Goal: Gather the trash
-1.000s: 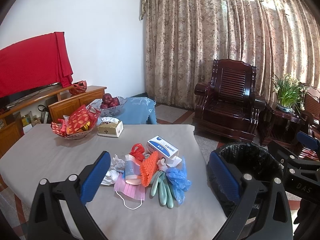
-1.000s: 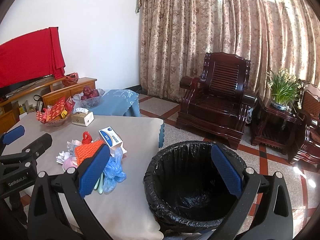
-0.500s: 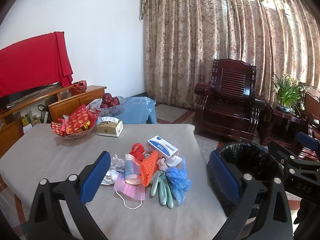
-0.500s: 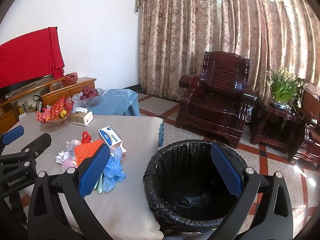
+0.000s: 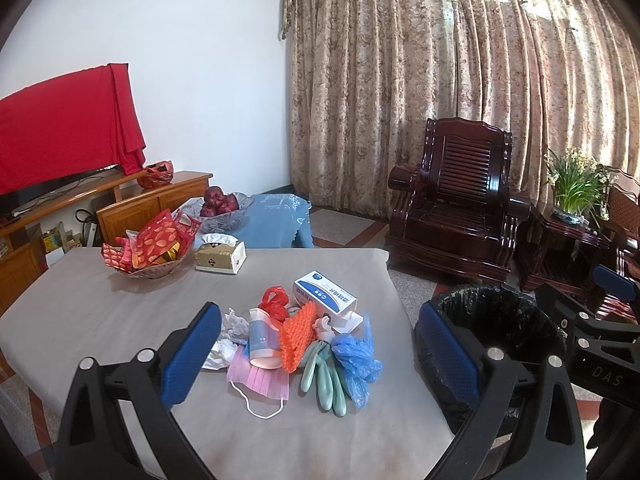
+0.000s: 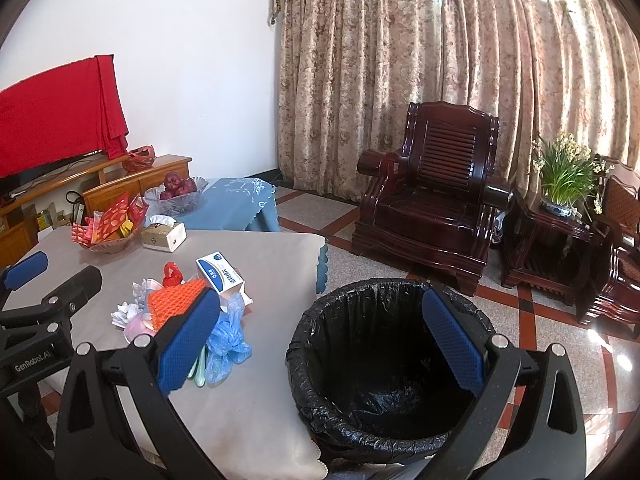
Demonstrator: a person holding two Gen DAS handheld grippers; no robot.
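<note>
Lying mid-table [image 5: 100,312], trash pile [image 5: 300,336], bin [image 6: 384,360] beside edge

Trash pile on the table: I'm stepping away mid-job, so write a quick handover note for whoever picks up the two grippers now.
Left gripper: open, empty, above the table, facing the trash pile.
Right gripper: open, empty, above the black-lined bin beside the table.
Pile: pink mask, paper cup, orange net, green gloves, blue bag, red bag, crumpled tissues, blue-and-white box.
Done: nothing visible in the bin.
Left: move everything from the pile into the bin.
</note>
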